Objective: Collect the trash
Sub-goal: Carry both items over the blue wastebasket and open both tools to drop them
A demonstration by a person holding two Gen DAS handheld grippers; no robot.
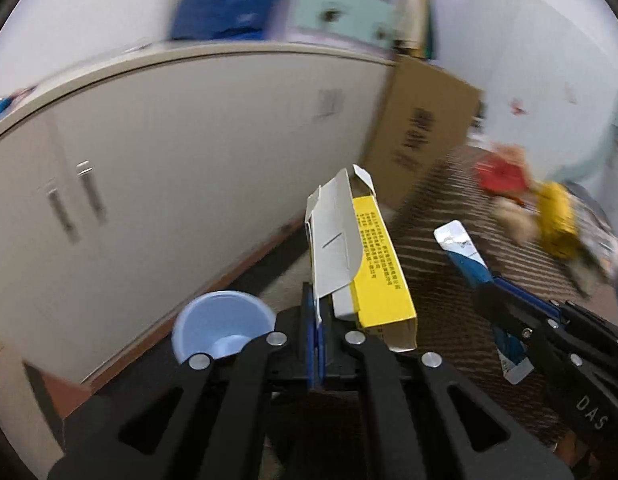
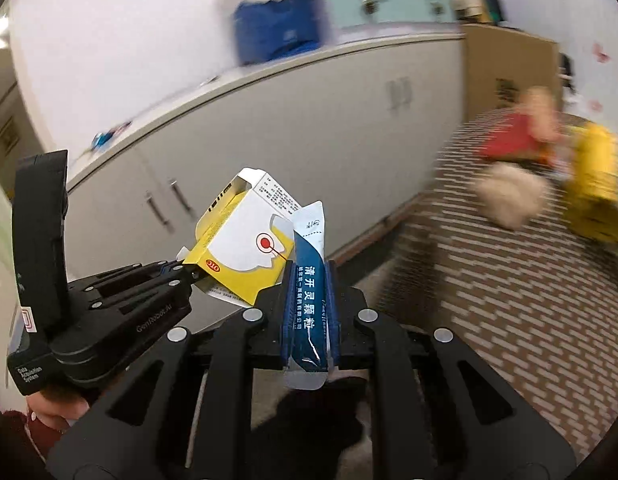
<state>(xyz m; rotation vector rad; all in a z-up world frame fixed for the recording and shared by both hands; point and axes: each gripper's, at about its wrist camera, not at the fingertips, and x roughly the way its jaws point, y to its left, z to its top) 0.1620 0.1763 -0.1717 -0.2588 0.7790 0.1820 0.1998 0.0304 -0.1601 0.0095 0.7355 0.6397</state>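
While both hands carry their trash through the air, the best thing to do is keep squeezing so nothing drops. The left gripper (image 1: 321,320) is clamped on a flap of the empty yellow box (image 1: 373,264), which sticks up and away from the tongs. The right gripper (image 2: 309,300) is pinched tight on a thin blue packet (image 2: 309,292), held around its middle with both ends poking out. The box is only caught by a thin bit of card, so I think it could bend or slip if the hand swings hard. Slow, smooth moves would be safer.

The two grippers are close side by side, and in the right view the box almost touches the packet. They should stay a little apart so they do not bump.

On the near left there is a light blue bowl (image 1: 225,324) low down, just beside the left gripper. A long white cabinet (image 1: 189,160) runs along the far left. A brown cardboard box (image 1: 425,132) leans far off. On the right, some blurry toys (image 1: 525,200) lie on the striped rug (image 2: 509,300). No trash bin can be seen here.
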